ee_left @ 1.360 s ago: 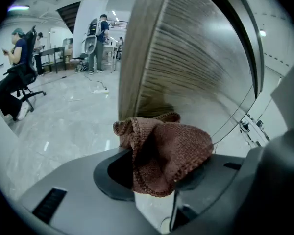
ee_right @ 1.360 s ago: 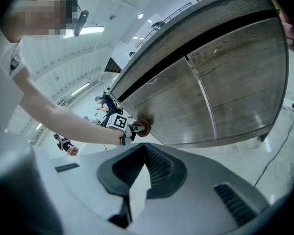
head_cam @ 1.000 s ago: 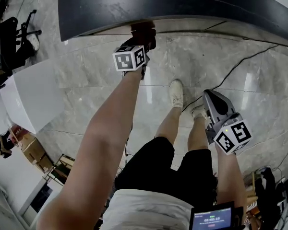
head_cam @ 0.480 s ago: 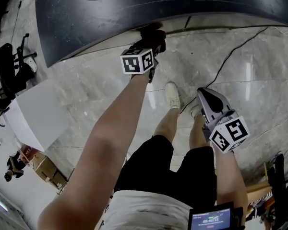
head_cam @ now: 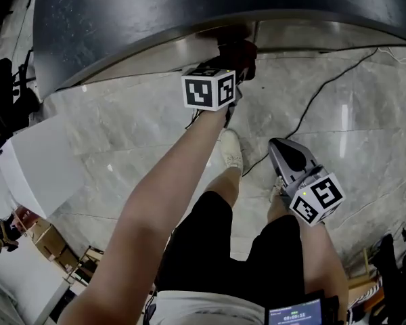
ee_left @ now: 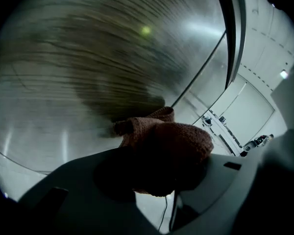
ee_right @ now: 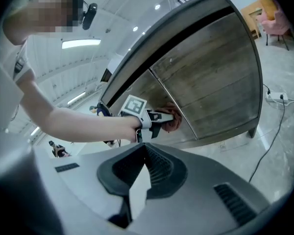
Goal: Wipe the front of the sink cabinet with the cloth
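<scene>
Left tool (ee_left: 154, 180) is clamped on the cloth (ee_left: 169, 138). The wad sticks out ahead of the jaws, pressed against the cabinet front (ee_left: 88, 58). Contact is in the front's lower half, just beside its door seam (ee_right: 179, 106). Cloth is bunched, no long axis to read; it points straight into the panel. The front runs long sideways and curves, so strokes likely follow it. Right tool (ee_right: 137, 190) has jaws together and empty, well apart from the front. Left is nearer.
</scene>
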### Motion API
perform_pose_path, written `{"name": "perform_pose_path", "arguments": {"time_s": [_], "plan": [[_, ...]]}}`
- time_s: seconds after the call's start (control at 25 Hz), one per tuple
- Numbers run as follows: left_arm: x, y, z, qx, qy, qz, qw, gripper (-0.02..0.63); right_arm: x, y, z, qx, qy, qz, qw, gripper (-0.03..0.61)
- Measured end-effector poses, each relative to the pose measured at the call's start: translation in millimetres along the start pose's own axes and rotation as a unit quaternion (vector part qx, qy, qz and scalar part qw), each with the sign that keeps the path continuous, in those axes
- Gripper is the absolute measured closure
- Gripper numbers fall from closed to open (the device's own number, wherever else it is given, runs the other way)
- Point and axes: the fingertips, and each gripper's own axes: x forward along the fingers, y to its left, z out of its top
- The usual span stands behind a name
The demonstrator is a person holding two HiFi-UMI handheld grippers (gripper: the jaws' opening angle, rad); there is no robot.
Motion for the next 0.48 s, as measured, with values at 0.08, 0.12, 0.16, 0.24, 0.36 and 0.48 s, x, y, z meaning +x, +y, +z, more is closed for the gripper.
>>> {"name": "perform_pose_path", "arguments": {"time_s": [0.08, 0.12, 0.16, 0.24, 0.36, 0.48], "plan": [[4, -10, 0, 0.015, -0.011, -0.004, 0.9998, 0.456, 7, -14, -15, -0.024, 0.011, 0.015, 1.0, 0.566], [6, -14, 0, 0.023, -0.018, -0.005, 0.9996, 0.456, 10, -20, -19, -0.034, 0.011, 0.022, 0.999, 0.566], [8, -18, -2, 0.027, -0.024, -0.008, 0.9993, 0.456, 13, -27, -24, -0.043, 0.009, 0.029, 0.999, 0.566], [12, -24, -8, 0.02, -0.041, -0.017, 0.9988, 0.456, 17, -40, -31, -0.058, 0.002, 0.039, 0.998, 0.566], [17, -35, -7, 0.009, -0.08, -0.05, 0.9954, 0.456, 32, -62, -39, -0.081, -0.011, 0.051, 0.995, 0.566], [25, -34, -4, 0.031, -0.097, -0.056, 0.9932, 0.456, 53, -78, -49, -0.097, -0.025, 0.066, 0.993, 0.566]]}}
